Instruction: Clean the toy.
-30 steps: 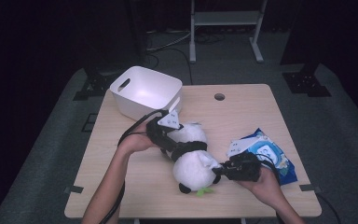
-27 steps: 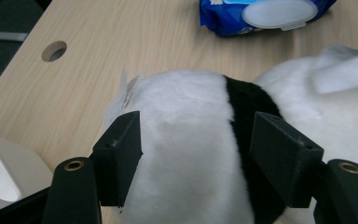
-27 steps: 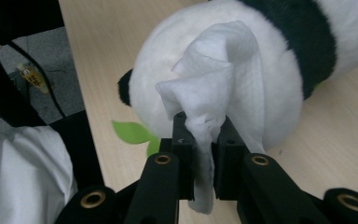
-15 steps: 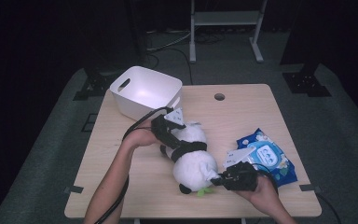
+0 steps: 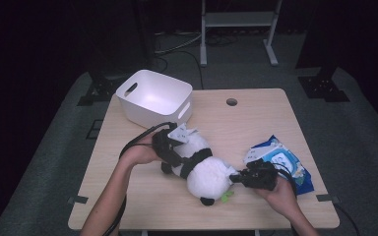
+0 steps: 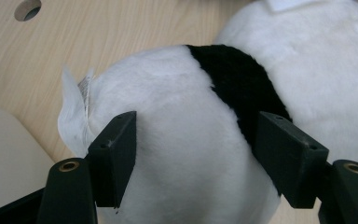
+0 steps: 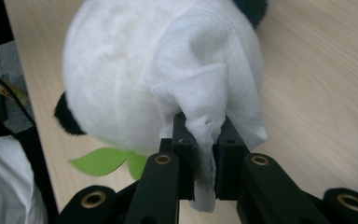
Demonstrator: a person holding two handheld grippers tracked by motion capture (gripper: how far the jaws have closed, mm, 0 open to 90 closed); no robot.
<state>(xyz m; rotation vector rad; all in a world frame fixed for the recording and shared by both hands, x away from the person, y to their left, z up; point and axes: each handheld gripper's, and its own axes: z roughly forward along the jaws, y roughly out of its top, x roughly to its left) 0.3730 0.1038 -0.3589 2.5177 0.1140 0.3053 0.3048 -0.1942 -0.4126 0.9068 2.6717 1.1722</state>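
Pinching a white wipe (image 7: 205, 93) against the plush panda (image 5: 204, 169), the right gripper (image 5: 239, 178) presses; the left gripper (image 6: 200, 154), jaws just widening, straddles its body on the worktop (image 5: 256, 113)

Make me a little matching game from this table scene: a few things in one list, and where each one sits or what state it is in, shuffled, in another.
Things:
1. white bin
2. plush panda
3. white wipe
4. blue wipes pack

Places or states:
A. pinched between the right tongs, draped on the toy's head
B. lies in the middle of the table, between the left tongs' jaws
C. stands at the table's far left corner
D. lies flat near the table's right edge

Pairs: 1-C, 2-B, 3-A, 4-D
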